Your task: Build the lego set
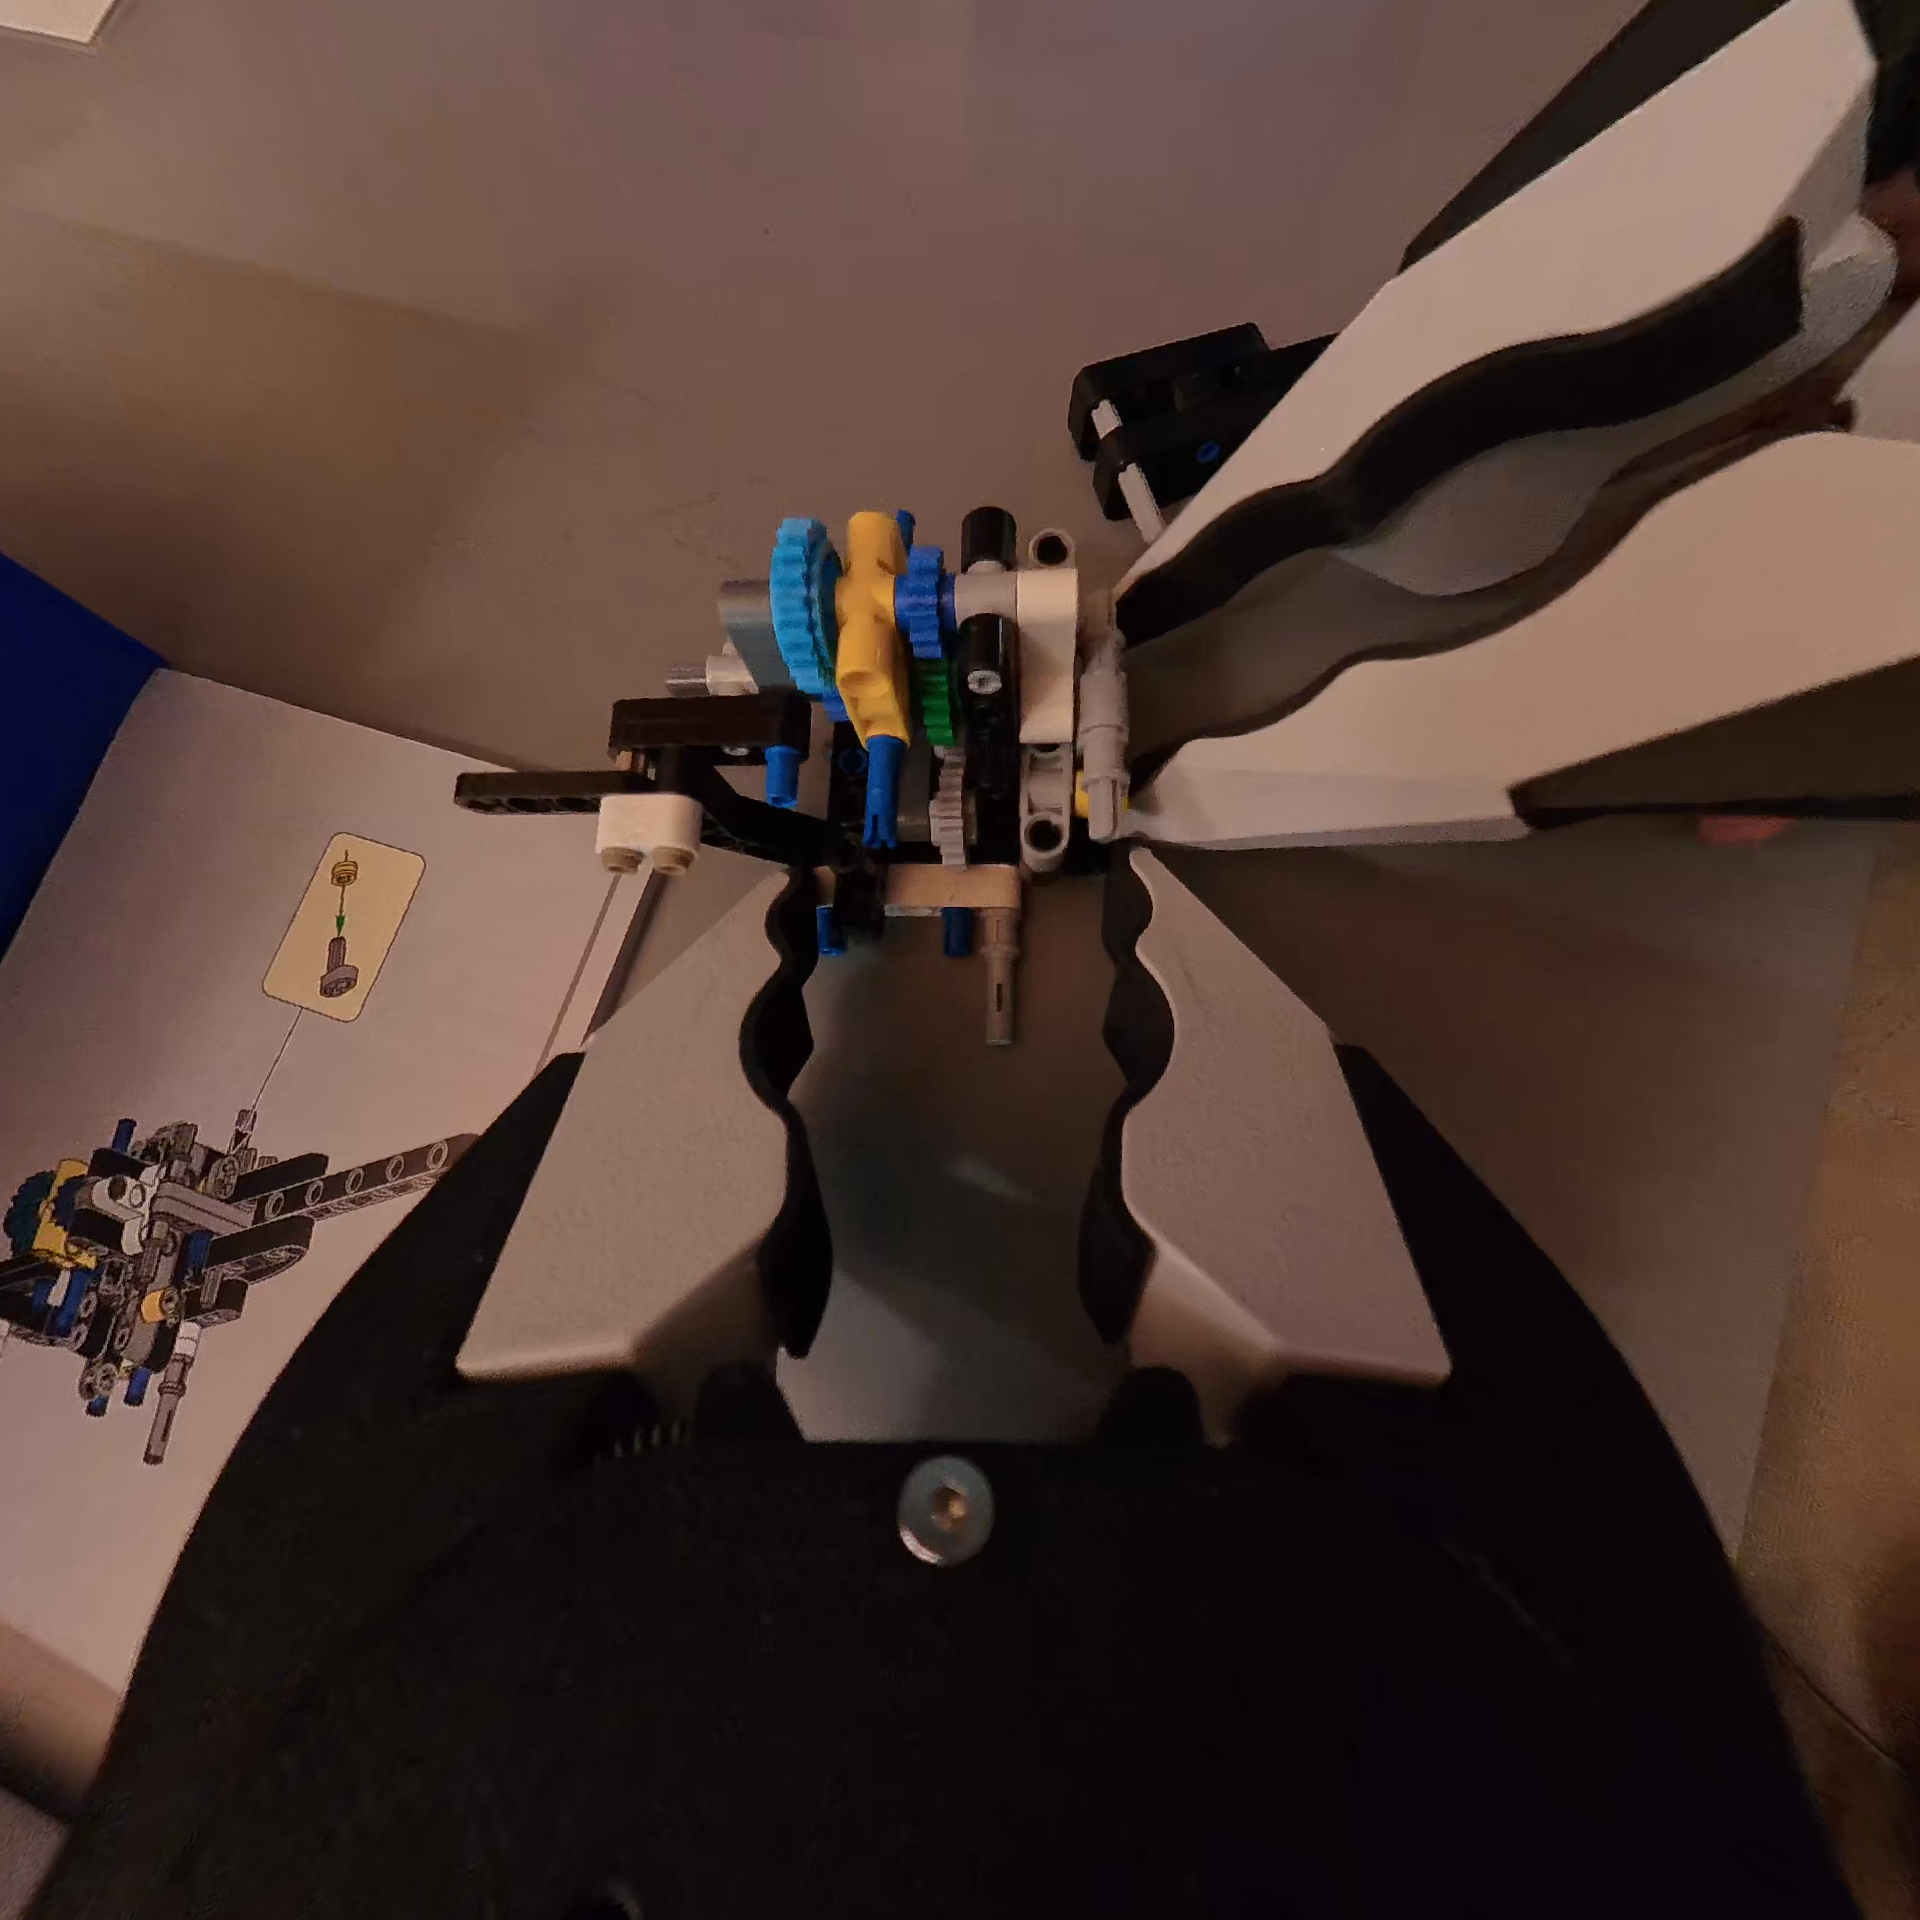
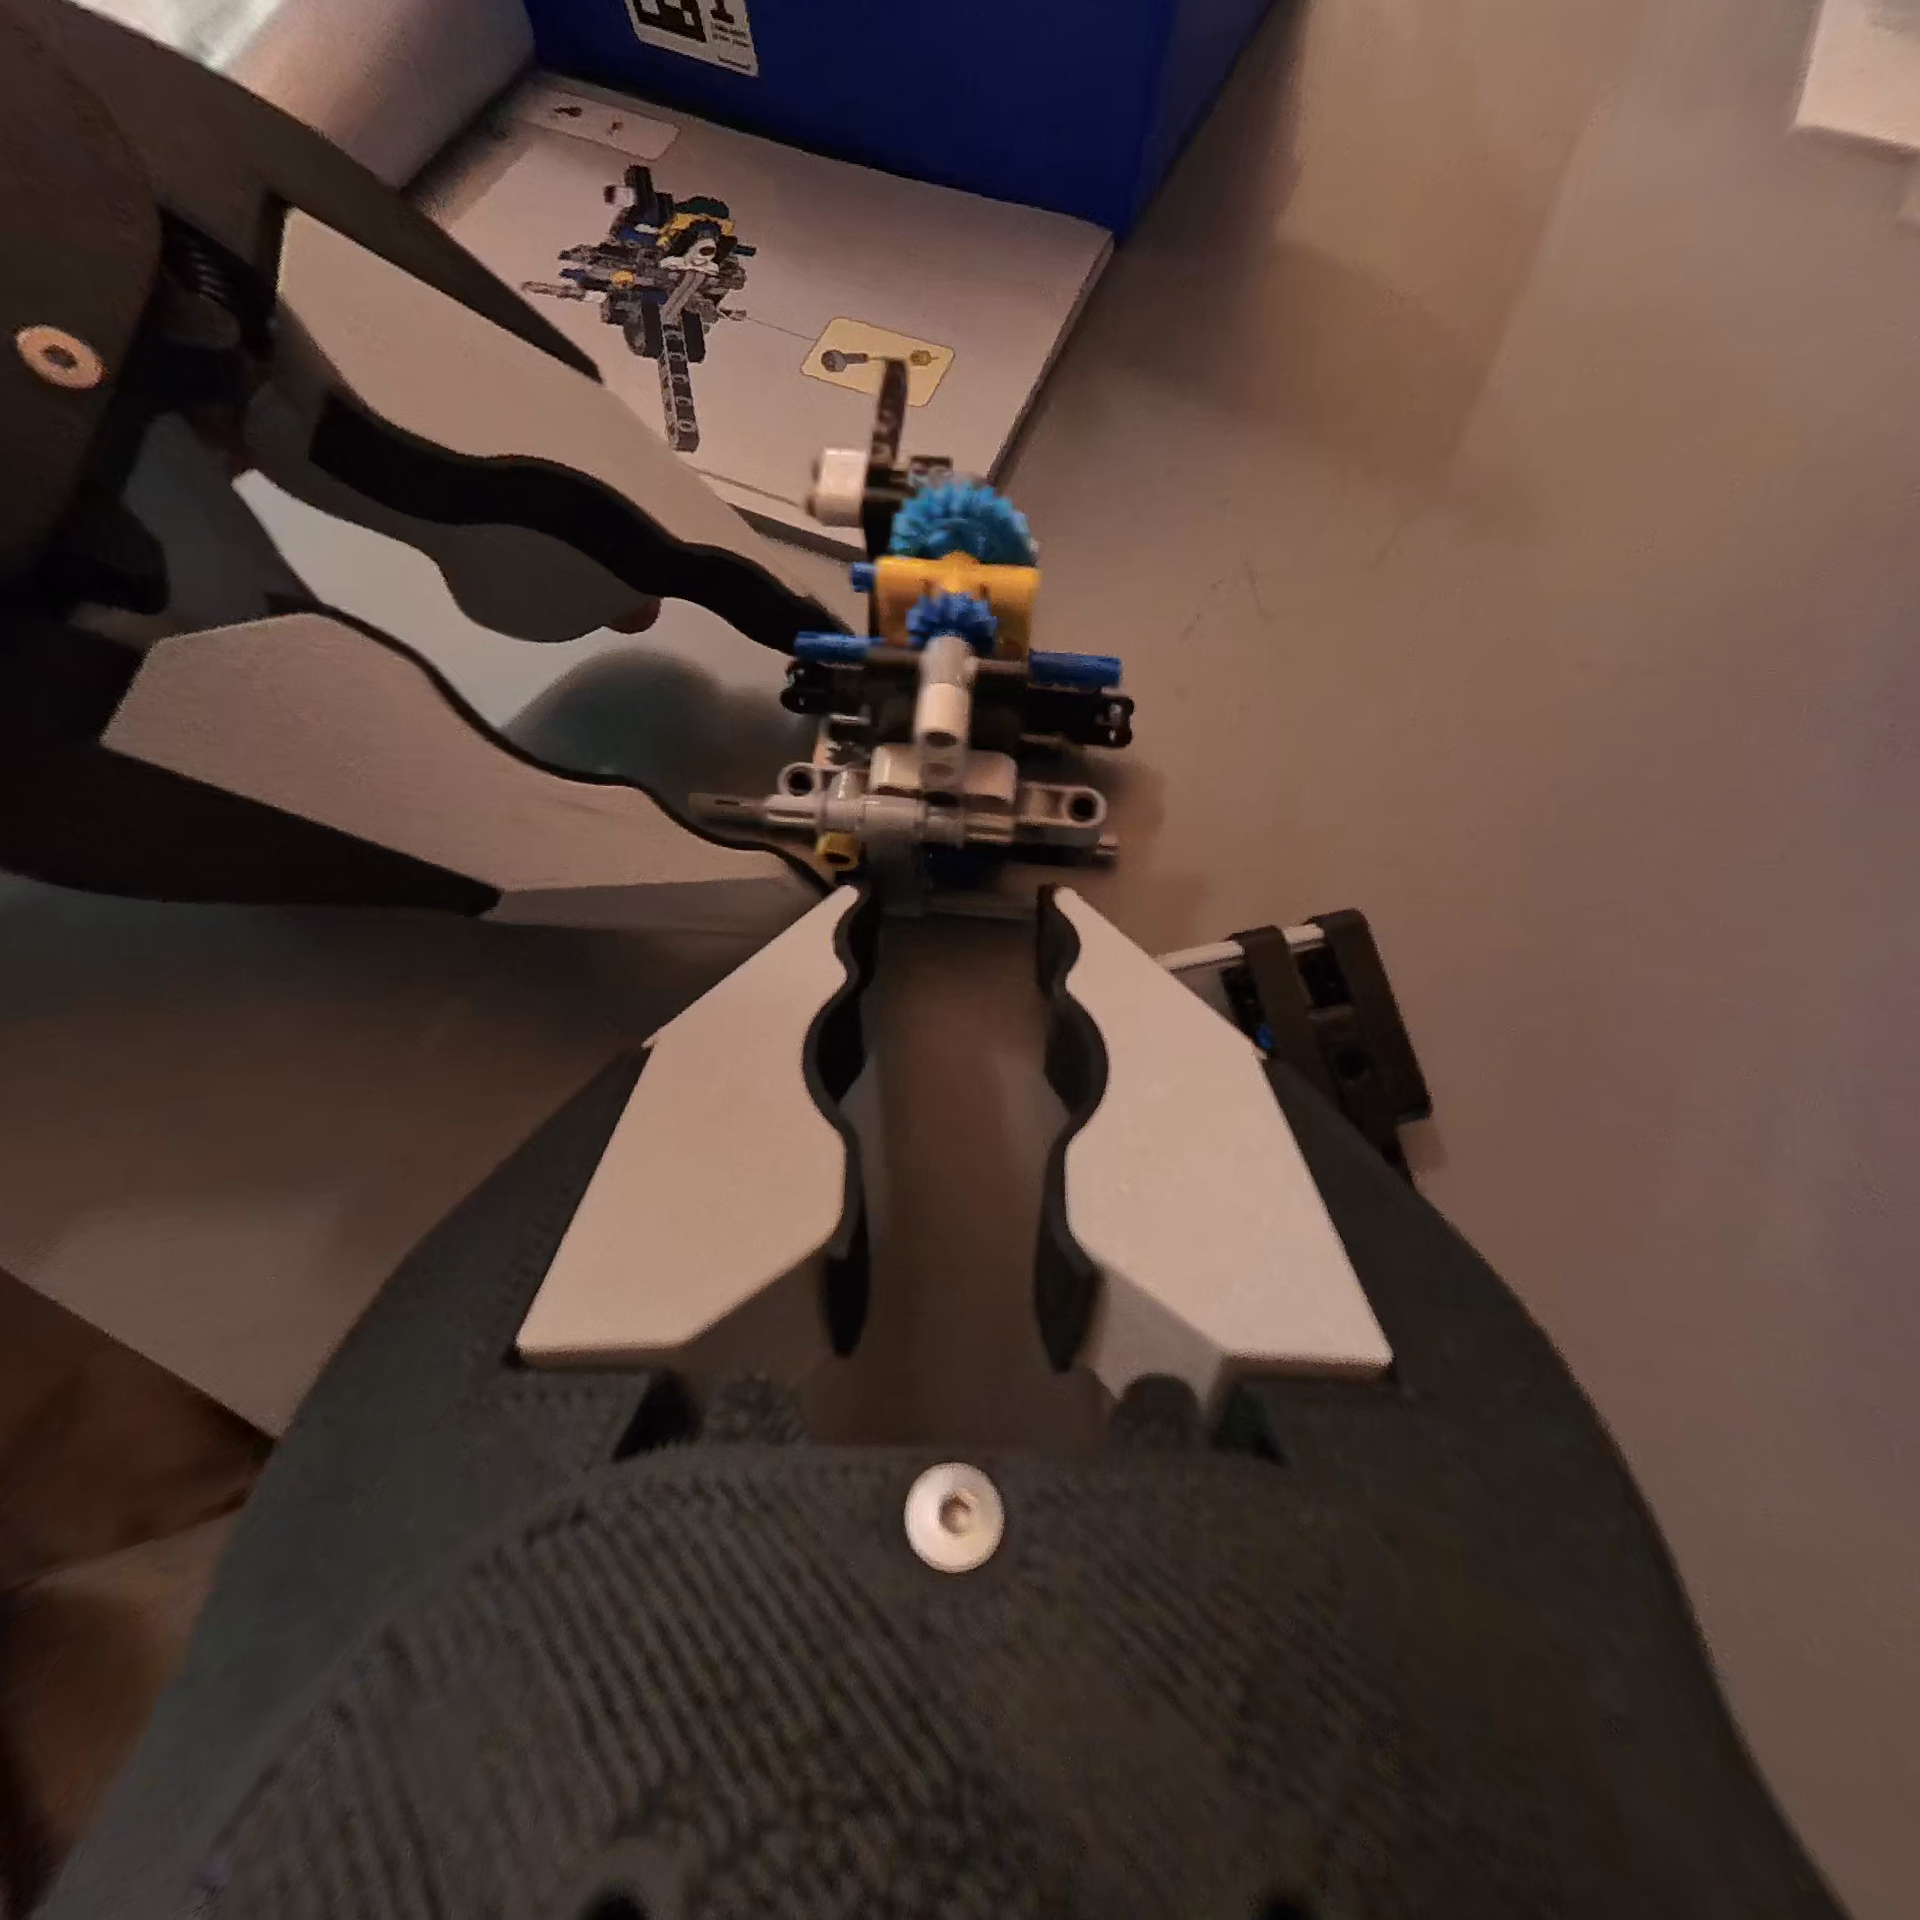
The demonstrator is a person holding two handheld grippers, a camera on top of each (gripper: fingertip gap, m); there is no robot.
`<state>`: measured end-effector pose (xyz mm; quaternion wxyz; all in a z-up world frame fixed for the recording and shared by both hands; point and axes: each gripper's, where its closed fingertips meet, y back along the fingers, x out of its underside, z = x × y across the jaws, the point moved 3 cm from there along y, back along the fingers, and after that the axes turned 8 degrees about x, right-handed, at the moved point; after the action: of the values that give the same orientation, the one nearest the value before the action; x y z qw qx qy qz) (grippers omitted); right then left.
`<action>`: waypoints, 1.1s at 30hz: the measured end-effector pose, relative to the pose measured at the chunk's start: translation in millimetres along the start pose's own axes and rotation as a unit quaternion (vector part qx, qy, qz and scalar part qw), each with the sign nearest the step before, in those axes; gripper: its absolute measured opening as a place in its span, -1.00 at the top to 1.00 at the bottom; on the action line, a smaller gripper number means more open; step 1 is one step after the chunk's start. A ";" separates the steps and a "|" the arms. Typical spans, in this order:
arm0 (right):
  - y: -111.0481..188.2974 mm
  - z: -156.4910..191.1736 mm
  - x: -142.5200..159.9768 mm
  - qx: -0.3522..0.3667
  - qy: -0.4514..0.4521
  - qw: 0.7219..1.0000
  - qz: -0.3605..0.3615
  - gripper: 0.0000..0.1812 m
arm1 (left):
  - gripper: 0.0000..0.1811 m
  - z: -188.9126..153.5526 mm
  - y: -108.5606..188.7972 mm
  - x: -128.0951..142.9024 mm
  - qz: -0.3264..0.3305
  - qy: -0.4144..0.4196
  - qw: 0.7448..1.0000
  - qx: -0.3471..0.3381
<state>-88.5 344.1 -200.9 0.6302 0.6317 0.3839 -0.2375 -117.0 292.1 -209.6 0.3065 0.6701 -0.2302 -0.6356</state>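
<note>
The lego assembly (image 1: 894, 717), with light-blue and blue gears, a yellow block, black beams and white and grey parts, is held above the table. My left gripper (image 1: 958, 875) grips its near end, one fingertip on each side. It enters the right wrist view from the left (image 2: 821, 758). My right gripper (image 2: 951, 902) comes in from the upper right in the left wrist view (image 1: 1127, 717). Its tips close around a grey connector (image 1: 1101, 717) on the assembly's white end (image 2: 914, 821).
An open instruction booklet (image 1: 208, 935) (image 2: 831, 260) lies on the beige table (image 1: 520, 312), with a blue box (image 2: 935, 104) beyond it. A separate black lego sub-assembly (image 1: 1174, 416) (image 2: 1320, 1018) lies on the table beside the right gripper.
</note>
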 end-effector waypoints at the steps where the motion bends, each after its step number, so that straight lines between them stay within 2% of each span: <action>1: 1.3 0.8 -1.1 0.007 0.010 1.000 -0.008 0.66 | 0.38 0.1 0.0 0.0 0.000 0.000 1.000 -0.001; 4: 3.7 1.6 -2.9 0.021 0.026 0.999 -0.021 0.66 | 0.38 0.4 0.0 0.0 0.000 0.002 1.000 -0.001; 9: 0.5 -2.3 -0.5 0.022 0.007 1.000 -0.004 0.61 | 0.38 0.4 0.0 0.0 0.000 0.002 1.000 0.000; 21: -2.2 -2.7 1.3 -0.041 -0.058 0.997 0.017 0.64 | 0.38 0.4 0.0 0.2 0.000 0.002 1.000 0.000; 33: -1.3 -1.3 1.5 -0.024 -0.036 0.999 0.014 0.66 | 0.38 0.0 -0.2 0.2 0.000 0.001 1.000 0.002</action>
<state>-88.9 345.5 -202.8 0.6616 0.6128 0.3577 -0.2423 -116.9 292.1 -209.8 0.3056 0.6714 -0.2313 -0.6342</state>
